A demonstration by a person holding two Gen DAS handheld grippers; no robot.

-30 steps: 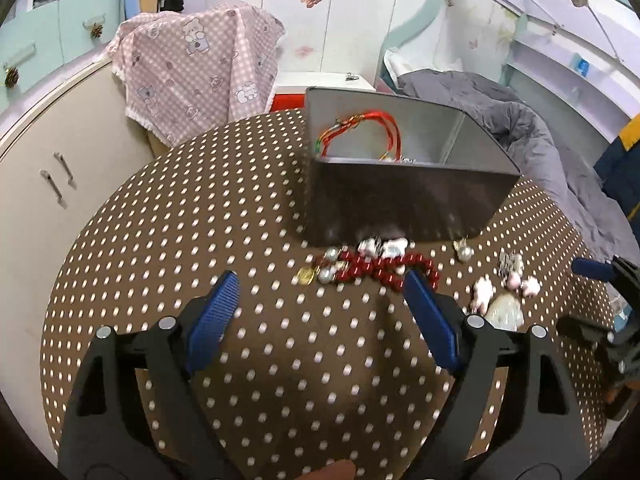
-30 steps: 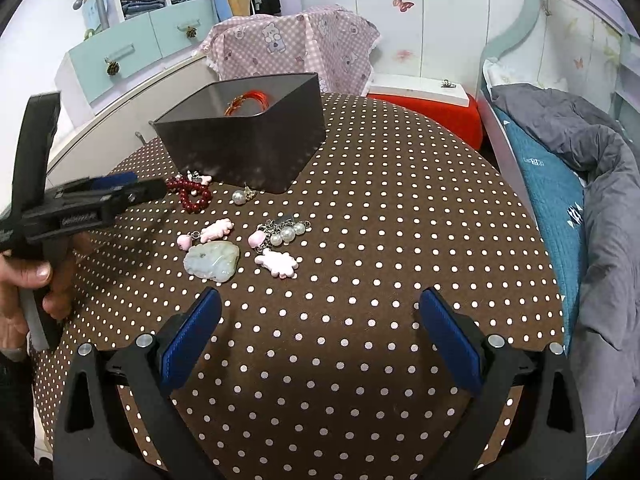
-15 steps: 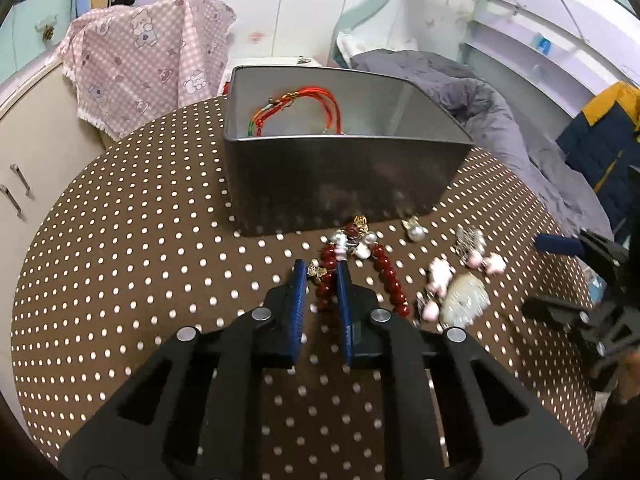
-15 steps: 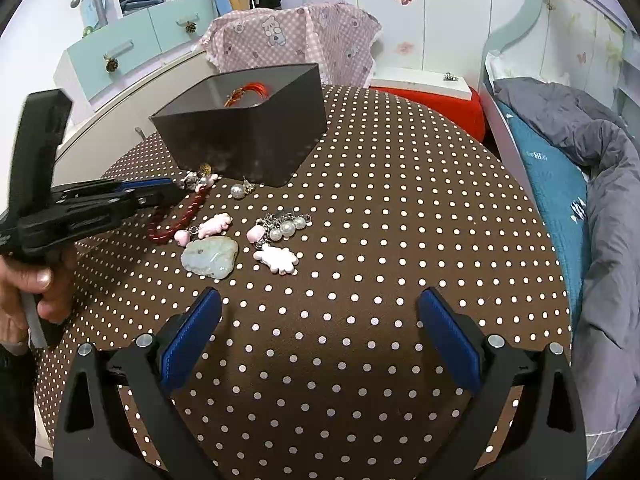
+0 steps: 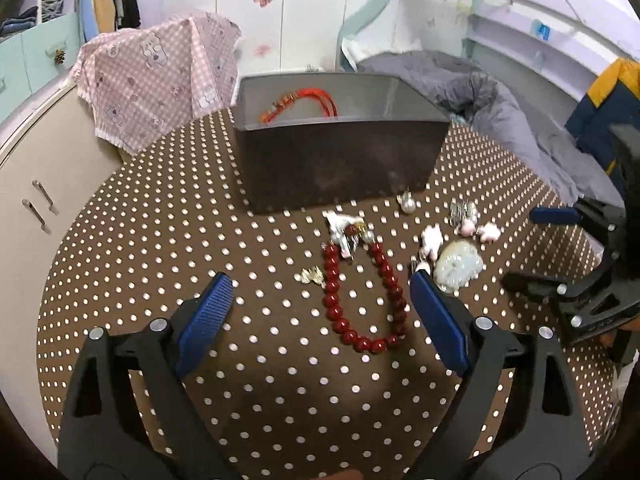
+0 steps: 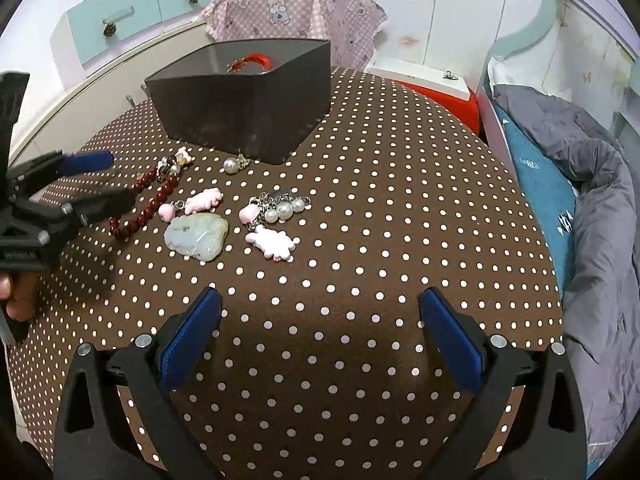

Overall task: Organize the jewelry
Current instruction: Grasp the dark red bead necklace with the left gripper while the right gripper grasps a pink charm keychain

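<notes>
A dark red bead bracelet lies stretched out on the brown dotted table, also in the right wrist view. My left gripper is open, its fingers on either side of the bracelet's near end. A grey box behind holds a red cord bracelet. A pale jade pendant, pink charms, a pearl cluster and a pearl earring lie beside it. My right gripper is open and empty over bare cloth.
A pink checked cloth hangs over a cabinet behind the table. A bed with a grey duvet runs along the right. A small gold charm lies left of the bracelet. The right gripper also shows in the left wrist view.
My left gripper closed on the red bracelet, dragged it toward me so it stretched out, then opened again. The right gripper has moved slightly closer to the charms.
</notes>
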